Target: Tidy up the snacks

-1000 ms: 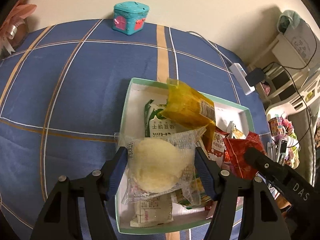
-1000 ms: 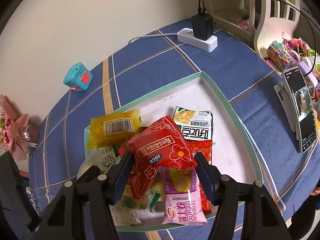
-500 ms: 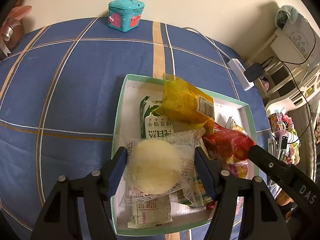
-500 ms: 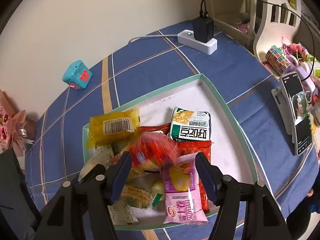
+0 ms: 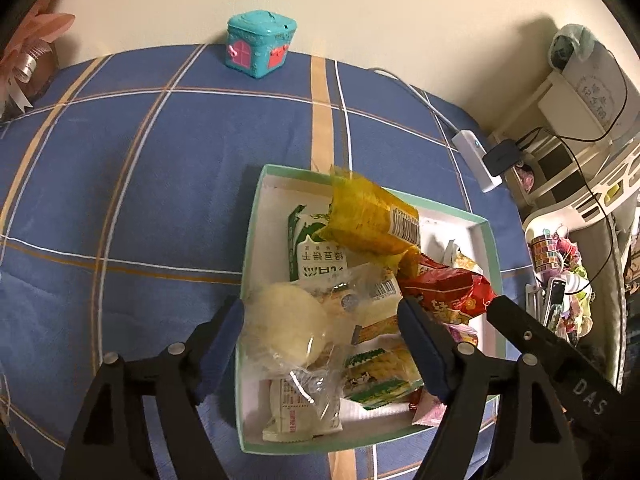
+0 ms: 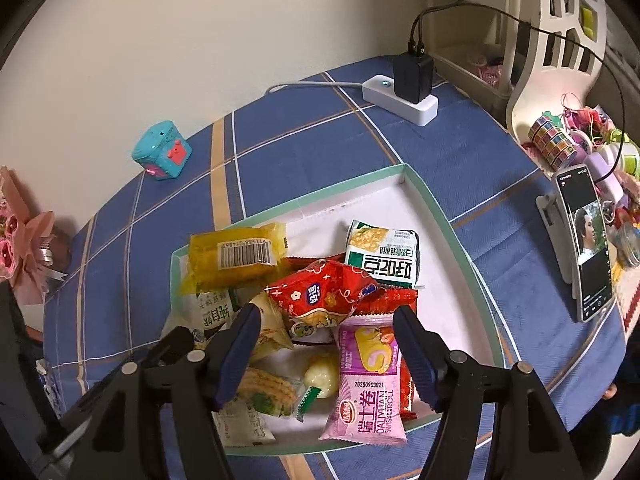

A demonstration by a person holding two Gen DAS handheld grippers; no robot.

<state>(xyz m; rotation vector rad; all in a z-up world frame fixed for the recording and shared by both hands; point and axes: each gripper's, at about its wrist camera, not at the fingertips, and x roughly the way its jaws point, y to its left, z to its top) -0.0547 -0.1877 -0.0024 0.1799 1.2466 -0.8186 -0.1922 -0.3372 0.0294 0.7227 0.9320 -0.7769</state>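
Note:
A shallow white box with a mint-green rim [image 5: 256,200] [image 6: 452,224] lies on the blue plaid cloth and holds several snack packs. My left gripper [image 5: 320,320] is open above its near left corner; a round pale cake in clear wrap [image 5: 286,326] lies loose between the fingers on the pile. My right gripper [image 6: 326,330] is open and empty over the box's near side. A red snack pack [image 6: 324,294] [image 5: 444,292] lies on the pile just beyond it. A yellow pack [image 6: 236,256], a green corn pack [image 6: 384,256] and a pink Swiss roll pack [image 6: 366,384] are also inside.
A teal toy house [image 5: 260,46] stands at the far edge by the wall. A white power strip with a black charger [image 6: 404,92] lies at the back right. A phone on a stand [image 6: 586,240] and a cluttered white shelf [image 6: 560,60] are to the right. Pink flowers [image 6: 16,248] are at the left.
My right gripper let go of the red pack, which dropped onto the pile. My left gripper opened and the round cake settled into the box. Both grippers pulled back a little.

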